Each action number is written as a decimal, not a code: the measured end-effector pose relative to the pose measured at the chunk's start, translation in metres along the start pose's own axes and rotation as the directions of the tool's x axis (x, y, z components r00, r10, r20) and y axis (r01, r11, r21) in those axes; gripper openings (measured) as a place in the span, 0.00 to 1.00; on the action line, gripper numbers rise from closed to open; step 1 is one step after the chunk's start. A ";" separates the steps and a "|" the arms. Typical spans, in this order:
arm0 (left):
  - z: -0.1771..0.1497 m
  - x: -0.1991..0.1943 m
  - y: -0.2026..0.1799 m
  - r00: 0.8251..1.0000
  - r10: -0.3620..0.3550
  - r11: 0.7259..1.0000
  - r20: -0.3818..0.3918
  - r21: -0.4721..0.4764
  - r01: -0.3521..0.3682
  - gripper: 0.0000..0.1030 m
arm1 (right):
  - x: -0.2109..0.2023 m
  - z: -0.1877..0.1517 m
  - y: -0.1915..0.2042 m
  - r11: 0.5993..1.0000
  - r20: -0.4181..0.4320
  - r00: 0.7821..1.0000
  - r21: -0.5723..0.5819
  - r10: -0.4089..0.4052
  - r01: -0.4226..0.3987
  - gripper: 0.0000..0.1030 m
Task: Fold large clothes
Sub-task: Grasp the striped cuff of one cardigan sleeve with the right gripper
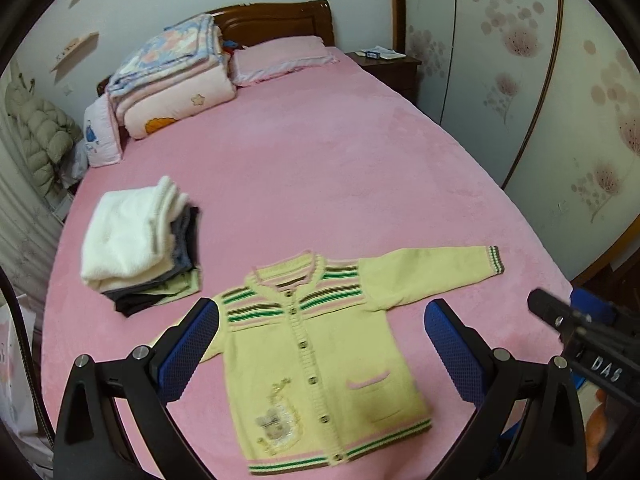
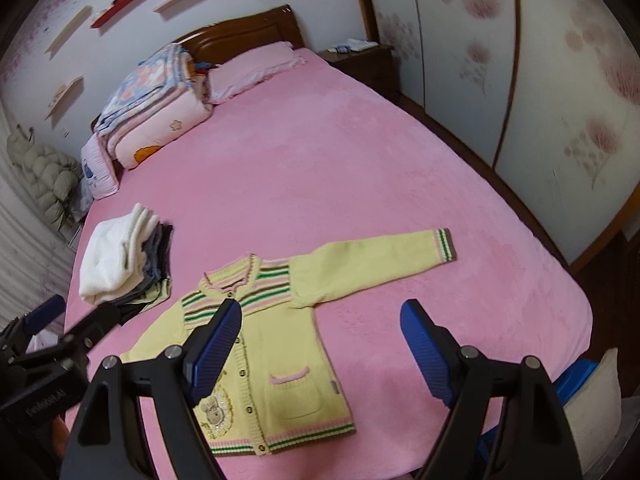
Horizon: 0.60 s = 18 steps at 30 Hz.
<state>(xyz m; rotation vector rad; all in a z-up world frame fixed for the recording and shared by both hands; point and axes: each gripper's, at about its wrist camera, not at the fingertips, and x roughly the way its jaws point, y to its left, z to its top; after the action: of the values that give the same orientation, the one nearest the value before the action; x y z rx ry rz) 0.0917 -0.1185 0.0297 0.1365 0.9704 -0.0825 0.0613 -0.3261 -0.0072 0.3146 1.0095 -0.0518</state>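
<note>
The yellow cardigan [image 1: 320, 364] lay face up and buttoned near the foot edge of the bed [image 1: 320, 168], hem toward the person, collar toward the headboard. One sleeve [image 1: 432, 272] stretched out flat toward the bed's wardrobe-side edge; the other sleeve was mostly hidden behind a finger of the left gripper [image 1: 320, 348], so its lie could not be told fully. Spread flat like this, it looked ready for a first fold, with no fold started.

The left gripper was released, jaws wide apart, hovering above the cardigan body, gripping nothing. The right gripper [image 2: 320, 352] was likewise released and empty, jaws spread over the pocket side and bare bedding. Both seemed held above the garment, probably lining up on the sleeves or shoulders.

A stack of folded clothes [image 1: 136, 248], white item on top, sat just beside the cardigan's collar corner, toward the bed's window-side edge, likely the done pile, kept near for stacking. Folded quilts [image 1: 172, 80] and a pink pillow [image 1: 280, 58] sat at the head edge, well apart from the work.
</note>
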 end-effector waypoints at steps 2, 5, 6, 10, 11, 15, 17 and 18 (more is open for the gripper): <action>0.007 0.017 -0.016 1.000 -0.006 1.000 -0.020 -0.002 0.006 0.99 | 0.018 0.005 -0.021 1.000 -0.033 0.999 0.024 0.009 -0.008 0.80; 0.012 0.049 -0.041 0.999 0.005 1.000 -0.045 0.007 -0.004 0.99 | 0.047 0.009 -0.050 0.998 -0.090 0.996 0.056 0.005 0.000 0.80; 0.013 0.065 -0.054 0.998 0.011 1.000 -0.058 0.010 -0.010 0.99 | 0.058 0.010 -0.059 0.998 -0.107 0.994 0.065 0.006 0.001 0.80; 0.015 0.111 -0.086 0.994 -0.009 1.000 -0.108 0.003 0.009 0.99 | 0.104 0.012 -0.099 0.994 -0.160 0.987 0.102 -0.014 0.031 0.80; 0.015 0.125 -0.095 0.993 -0.016 1.000 -0.120 0.009 0.017 0.99 | 0.113 0.012 -0.108 0.993 -0.171 0.985 0.111 -0.019 0.038 0.80; 0.014 0.168 -0.122 0.989 -0.002 0.998 -0.146 0.062 0.011 0.99 | 0.157 0.016 -0.147 0.985 -0.209 0.978 0.164 -0.013 0.048 0.80; 0.014 0.192 -0.135 0.986 0.017 0.996 -0.164 0.090 -0.002 0.99 | 0.180 0.018 -0.165 0.983 -0.224 0.974 0.169 -0.035 0.074 0.80; 0.014 0.203 -0.139 0.984 0.020 0.995 -0.174 0.098 -0.003 0.99 | 0.190 0.020 -0.171 0.982 -0.233 0.971 0.169 -0.046 0.087 0.80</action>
<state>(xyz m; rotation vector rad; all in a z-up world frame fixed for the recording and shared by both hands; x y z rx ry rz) 0.1989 -0.2599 -0.1417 0.2423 1.1415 -0.1083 0.1471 -0.4757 -0.1974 0.4578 1.2470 -0.1709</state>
